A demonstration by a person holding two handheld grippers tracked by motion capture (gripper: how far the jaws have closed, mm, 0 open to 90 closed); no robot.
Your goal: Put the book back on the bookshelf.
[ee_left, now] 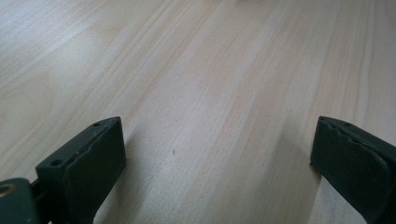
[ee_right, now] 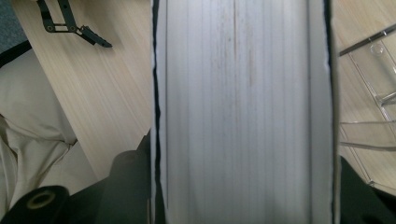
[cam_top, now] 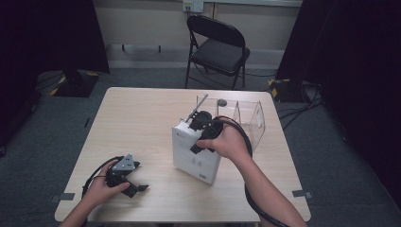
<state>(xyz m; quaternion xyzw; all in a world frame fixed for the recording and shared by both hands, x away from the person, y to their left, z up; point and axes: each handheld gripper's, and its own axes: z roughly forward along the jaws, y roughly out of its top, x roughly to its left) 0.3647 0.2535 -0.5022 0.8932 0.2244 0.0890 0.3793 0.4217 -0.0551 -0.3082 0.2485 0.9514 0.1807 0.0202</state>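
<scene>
At the left of the high view, the left gripper [cam_top: 135,185], a black two-jaw claw with a grey three-cornered plate on top, rests low on the pale wooden table [cam_top: 137,123] near its front edge, held by the person's left hand [cam_top: 101,189]. Its jaws stand wide apart. In the left gripper view the two black pads [ee_left: 93,163] sit far to either side with only bare wood grain between them, and they grip nothing.

Toward the middle of the table stands the thick white book [cam_top: 195,153], upright on one edge and tilted slightly, its cover facing the camera. The right gripper [cam_top: 204,135] comes down on the book's upper part, held by the person's right hand [cam_top: 227,142], with its black cable looping back along the forearm. In the right gripper view the book's white page block [ee_right: 243,112] runs straight up between the two jaws, and the dark covers at either side lie against the pads, so this claw is closed to a middling width and clamps the book across its thickness.

Just right of the book and behind it sits a clear plastic rack with upright dividers [cam_top: 246,116], close to the right hand; whether the book touches it cannot be told. Behind the table stands a black folding chair [cam_top: 217,47].
</scene>
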